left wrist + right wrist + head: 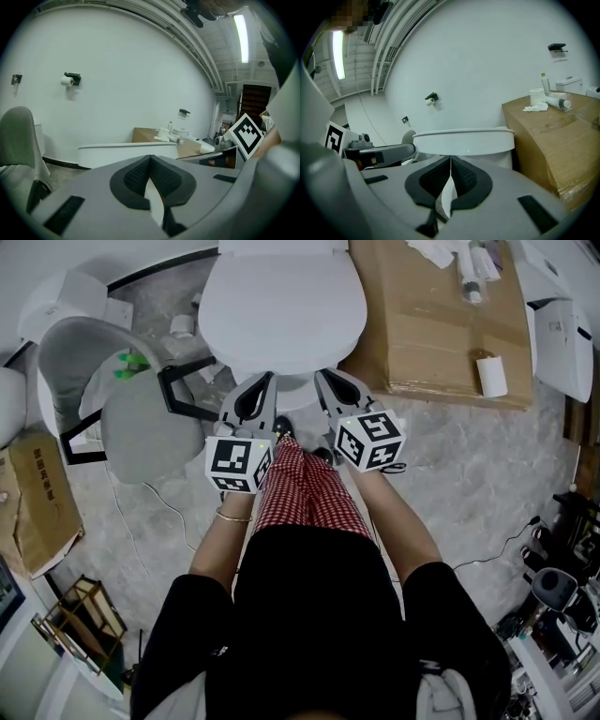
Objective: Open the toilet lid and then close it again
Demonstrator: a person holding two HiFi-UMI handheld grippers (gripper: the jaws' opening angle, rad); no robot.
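Observation:
The white toilet stands in front of me with its lid (281, 307) down flat over the bowl; the same lid (464, 140) shows edge-on in the right gripper view and again as the lid (126, 152) in the left gripper view. My left gripper (263, 380) hovers just short of the lid's front edge, jaws shut with nothing between them. My right gripper (323, 377) is beside it, equally close to the front rim, also shut and empty. In its own view the left gripper (150, 158) has its tips pressed together, as has the right gripper (450, 159).
A grey chair (131, 409) with black armrests stands close on the left of the toilet. A large cardboard box (441, 324) with bottles and a tissue roll on top sits close on the right. Paper holders (70, 79) hang on the white wall. Cables lie on the floor.

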